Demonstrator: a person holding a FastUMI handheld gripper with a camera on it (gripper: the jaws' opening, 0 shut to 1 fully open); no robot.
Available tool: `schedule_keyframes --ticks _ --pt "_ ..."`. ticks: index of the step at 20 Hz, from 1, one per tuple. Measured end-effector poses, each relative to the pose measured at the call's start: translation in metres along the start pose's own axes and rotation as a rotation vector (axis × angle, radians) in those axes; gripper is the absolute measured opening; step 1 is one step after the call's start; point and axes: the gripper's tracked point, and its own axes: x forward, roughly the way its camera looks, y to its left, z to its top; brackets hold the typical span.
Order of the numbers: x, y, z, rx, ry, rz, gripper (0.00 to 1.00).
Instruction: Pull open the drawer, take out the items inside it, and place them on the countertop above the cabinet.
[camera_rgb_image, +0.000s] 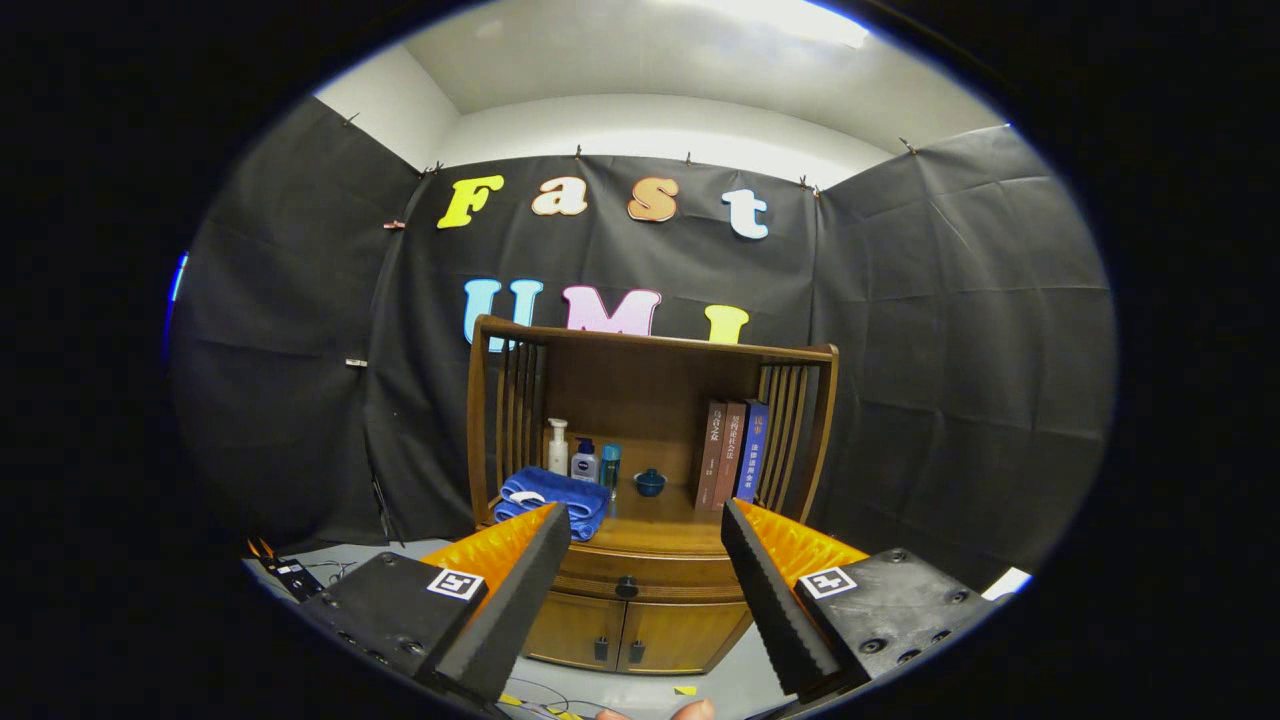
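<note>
A wooden cabinet (650, 440) stands ahead against the black cloth wall. Its drawer (640, 574) is shut, with a small dark knob (627, 588) at its middle. The drawer's contents are hidden. The countertop (655, 528) lies just above the drawer. My gripper (645, 535) is open, held well back from the cabinet. The left finger (520, 600) and right finger (765, 600) frame the drawer front, with nothing between them.
On the countertop lie a folded blue towel (550, 497), a white pump bottle (558, 447), a small dark-capped bottle (584, 462), a teal bottle (610, 467), a blue bowl (650, 483) and three upright books (732, 452). Two lower doors (620, 632) sit under the drawer. Cables lie on the grey floor (330, 572).
</note>
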Motion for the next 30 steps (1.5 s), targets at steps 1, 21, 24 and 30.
schedule_keyframes --ticks 1,21,24,30 --pt "0.003 0.0 -0.001 0.001 -0.002 -0.002 0.99" --pt "0.166 0.022 -0.196 0.021 0.119 0.015 0.99" --pt "0.19 0.026 -0.239 0.067 0.132 -0.004 0.99" --pt "0.229 0.04 -0.316 0.123 0.191 0.009 0.99"
